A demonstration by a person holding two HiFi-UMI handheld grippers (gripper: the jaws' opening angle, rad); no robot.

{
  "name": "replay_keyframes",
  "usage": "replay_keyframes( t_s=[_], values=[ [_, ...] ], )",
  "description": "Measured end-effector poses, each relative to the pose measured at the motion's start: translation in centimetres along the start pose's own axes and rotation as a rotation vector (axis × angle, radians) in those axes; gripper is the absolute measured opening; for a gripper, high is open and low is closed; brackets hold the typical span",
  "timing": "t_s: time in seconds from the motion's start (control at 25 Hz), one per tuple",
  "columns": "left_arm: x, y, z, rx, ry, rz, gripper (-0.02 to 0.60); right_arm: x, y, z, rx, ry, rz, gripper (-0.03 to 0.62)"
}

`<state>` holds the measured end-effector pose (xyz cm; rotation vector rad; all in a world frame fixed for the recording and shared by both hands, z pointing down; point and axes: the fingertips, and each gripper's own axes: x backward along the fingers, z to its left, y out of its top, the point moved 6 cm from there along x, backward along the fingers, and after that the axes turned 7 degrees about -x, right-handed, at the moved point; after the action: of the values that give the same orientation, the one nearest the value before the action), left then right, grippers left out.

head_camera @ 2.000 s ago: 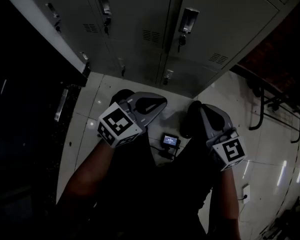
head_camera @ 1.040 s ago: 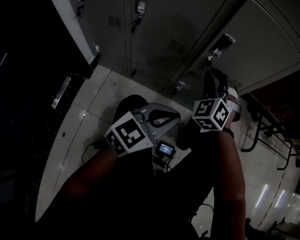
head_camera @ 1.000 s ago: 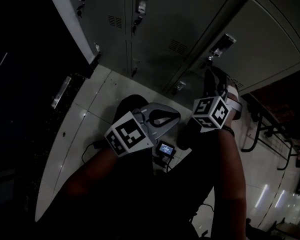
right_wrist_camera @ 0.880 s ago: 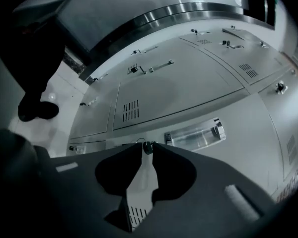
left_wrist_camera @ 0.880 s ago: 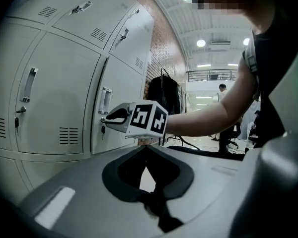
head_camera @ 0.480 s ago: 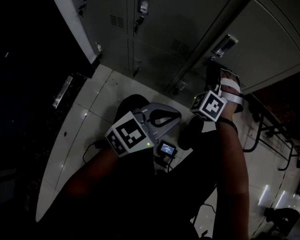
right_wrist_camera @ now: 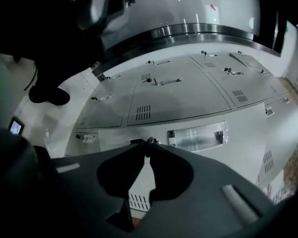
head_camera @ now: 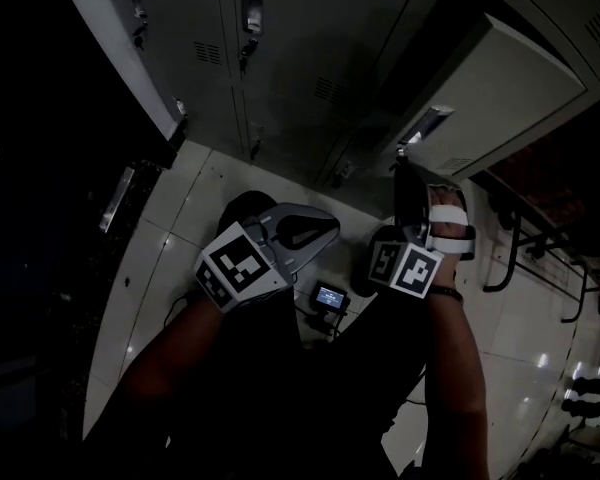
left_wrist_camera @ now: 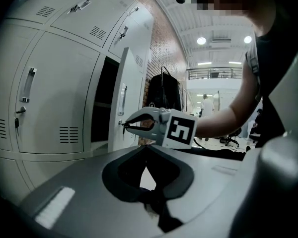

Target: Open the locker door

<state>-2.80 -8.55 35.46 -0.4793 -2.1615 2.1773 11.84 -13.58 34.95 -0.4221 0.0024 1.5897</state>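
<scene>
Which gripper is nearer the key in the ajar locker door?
Right. The right gripper is closing its jaws on the key; the left gripper hangs low, apart from it.

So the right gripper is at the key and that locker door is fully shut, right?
Not shut: the locker door stands partly open, as the left gripper view shows. The right gripper is at the key, jaws closing with it between them.
</scene>
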Motion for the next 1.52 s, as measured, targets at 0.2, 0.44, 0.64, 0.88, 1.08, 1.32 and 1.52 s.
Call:
replay_keyframes(
  t_s=[0.2, 0.44, 0.64, 0.88, 1.08, 1.32, 1.52],
  values=[
    [-0.4, -0.5, -0.1, -0.002, 0.001, 0.023, 0.011, 4.5, -2.1, 0.7, -0.022, 0.039, -0.057, 0.037],
    [-1.2, -0.3, -0.4, -0.010, -0.012, 0.043, 0.011, 8.5, -5.1, 0.8, -0.085, 0.084, -0.075, 0.042],
    [-1.8, -0.3, -0.5, -0.017, -0.020, 0.060, 0.011, 10.7, -7.5, 0.7, -0.126, 0.116, -0.096, 0.046],
    [-1.9, -0.2, -0.7, -0.016, -0.028, 0.042, 0.011, 12.3, -9.8, 0.5, -0.144, 0.146, -0.115, 0.046],
    [-2.2, -0.1, -0.9, -0.013, -0.033, 0.042, 0.011, 13.0, -11.0, 0.5, -0.115, 0.144, -0.104, 0.046],
    [-2.4, -0.1, -1.0, -0.019, -0.032, 0.054, 0.011, 13.9, -12.2, 0.4, -0.159, 0.128, -0.078, 0.085],
    [-2.6, 0.0, -1.1, -0.020, -0.037, 0.056, 0.011, 15.6, -12.9, 0.1, -0.248, 0.090, -0.053, 0.112]
  ],
)
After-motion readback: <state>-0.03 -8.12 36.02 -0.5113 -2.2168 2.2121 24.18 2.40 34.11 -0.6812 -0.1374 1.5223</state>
